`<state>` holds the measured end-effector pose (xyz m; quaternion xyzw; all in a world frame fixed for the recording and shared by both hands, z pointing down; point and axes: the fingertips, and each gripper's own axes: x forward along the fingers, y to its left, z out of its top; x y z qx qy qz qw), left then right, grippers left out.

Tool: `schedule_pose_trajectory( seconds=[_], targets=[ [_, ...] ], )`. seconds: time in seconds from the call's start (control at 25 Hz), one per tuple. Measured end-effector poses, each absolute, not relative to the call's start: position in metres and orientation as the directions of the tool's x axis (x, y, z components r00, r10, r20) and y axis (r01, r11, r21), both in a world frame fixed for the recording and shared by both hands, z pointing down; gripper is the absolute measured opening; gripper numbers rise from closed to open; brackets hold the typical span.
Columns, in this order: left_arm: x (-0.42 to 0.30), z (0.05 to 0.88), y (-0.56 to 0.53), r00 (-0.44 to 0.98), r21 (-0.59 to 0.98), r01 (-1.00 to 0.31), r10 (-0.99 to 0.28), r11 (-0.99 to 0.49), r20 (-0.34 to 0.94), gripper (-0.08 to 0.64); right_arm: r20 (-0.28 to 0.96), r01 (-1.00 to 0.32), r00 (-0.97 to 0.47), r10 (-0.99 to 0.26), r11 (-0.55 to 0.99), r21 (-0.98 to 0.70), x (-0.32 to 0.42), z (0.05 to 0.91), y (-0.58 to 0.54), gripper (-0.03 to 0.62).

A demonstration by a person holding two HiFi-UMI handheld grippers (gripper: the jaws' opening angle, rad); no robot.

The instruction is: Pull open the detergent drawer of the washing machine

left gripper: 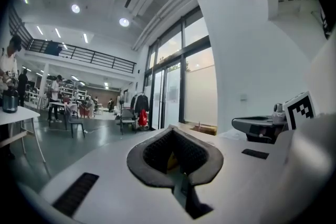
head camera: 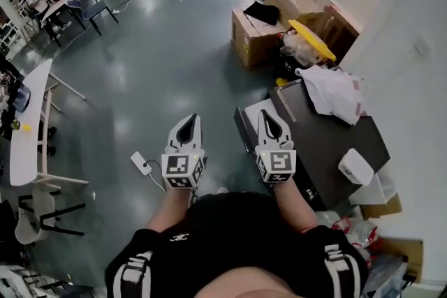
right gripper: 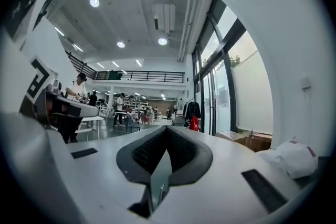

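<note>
The washing machine (head camera: 328,139) stands low at the right of the head view, dark grey on top, its front face (head camera: 242,128) turned toward the open floor. I cannot make out the detergent drawer from here. My left gripper (head camera: 190,119) hangs over the floor to the left of the machine, shut and empty. Above the machine's near front corner my right gripper (head camera: 268,114) is also shut with nothing in it. Both point level into the room. The left gripper view shows its jaws (left gripper: 172,129) closed to a point, and the right gripper view shows the same (right gripper: 167,128).
A white cloth (head camera: 332,93) and a small white box (head camera: 356,165) lie on the machine's top. Cardboard boxes (head camera: 262,35) and a yellow lid (head camera: 311,31) stand beyond it by the wall. A power strip (head camera: 140,162) lies on the floor; a white table (head camera: 28,122) is at the left.
</note>
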<state>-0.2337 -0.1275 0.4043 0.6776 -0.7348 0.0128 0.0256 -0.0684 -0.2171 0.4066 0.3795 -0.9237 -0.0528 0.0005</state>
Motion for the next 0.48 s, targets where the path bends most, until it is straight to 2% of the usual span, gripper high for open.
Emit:
schedule_pose_trajectory(
  seconds=[0.48],
  targets=[
    [-0.2315, 0.4014, -0.1339, -0.098, 0.023, -0.995, -0.994, 0.099, 0.050, 0.002, -0.055, -0.686, -0.727, -0.684, 0.725, 0.054, -0.0661, 0.4034, -0.2259, 0.003]
  ],
)
